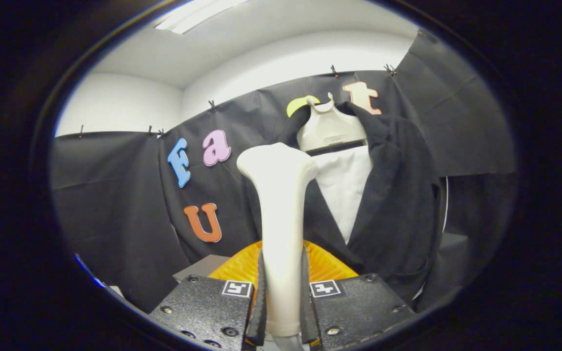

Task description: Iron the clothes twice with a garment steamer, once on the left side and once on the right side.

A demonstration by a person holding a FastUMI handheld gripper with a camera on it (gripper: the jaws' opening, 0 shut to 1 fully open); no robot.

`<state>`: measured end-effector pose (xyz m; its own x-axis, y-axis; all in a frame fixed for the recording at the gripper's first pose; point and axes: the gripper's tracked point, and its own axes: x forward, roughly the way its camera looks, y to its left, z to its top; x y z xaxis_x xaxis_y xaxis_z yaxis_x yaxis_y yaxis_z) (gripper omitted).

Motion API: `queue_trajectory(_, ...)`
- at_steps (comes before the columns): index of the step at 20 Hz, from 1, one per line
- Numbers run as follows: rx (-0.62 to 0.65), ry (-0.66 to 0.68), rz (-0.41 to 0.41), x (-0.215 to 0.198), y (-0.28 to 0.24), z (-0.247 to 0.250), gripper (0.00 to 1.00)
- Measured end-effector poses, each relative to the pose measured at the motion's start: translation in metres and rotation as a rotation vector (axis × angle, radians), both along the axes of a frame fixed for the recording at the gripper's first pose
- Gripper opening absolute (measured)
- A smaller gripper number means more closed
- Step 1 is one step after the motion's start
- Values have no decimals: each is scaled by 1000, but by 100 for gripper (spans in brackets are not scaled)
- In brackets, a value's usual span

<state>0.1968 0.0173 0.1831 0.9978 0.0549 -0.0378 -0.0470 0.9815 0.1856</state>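
My gripper (pixel 283 292) is shut on the white handle of the garment steamer (pixel 281 214), which stands upright between the fingers (pixel 260 297). Both pads press on the handle's sides. The steamer's flared head points up and sits in front of the left side of a black jacket (pixel 398 195). The jacket hangs on a cream hanger (pixel 329 127) against the booth wall, open at the front over a white panel (pixel 344 187). I cannot tell whether the steamer head touches the cloth.
An orange ribbed piece (pixel 327 265) lies just beyond the fingers, behind the steamer handle. A grey box edge (pixel 203 267) shows low on the left of it. The black cloth wall (pixel 115 204) runs behind everything, with a white ceiling and a lamp above.
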Motion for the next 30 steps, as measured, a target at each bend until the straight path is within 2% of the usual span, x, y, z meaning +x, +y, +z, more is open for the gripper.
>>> queue_trajectory(7, -22, -139, -42, 21, -28, 39, 30)
queue_trajectory(12, -91, -271, -66, 21, -19, 65, 30)
queue_trajectory(14, -138, -289, -103, 29, -18, 63, 30)
queue_trajectory(22, -234, -214, -204, 59, -11, 28, 30)
queue_trajectory(30, -259, -130, -225, 46, -3, -20, 31)
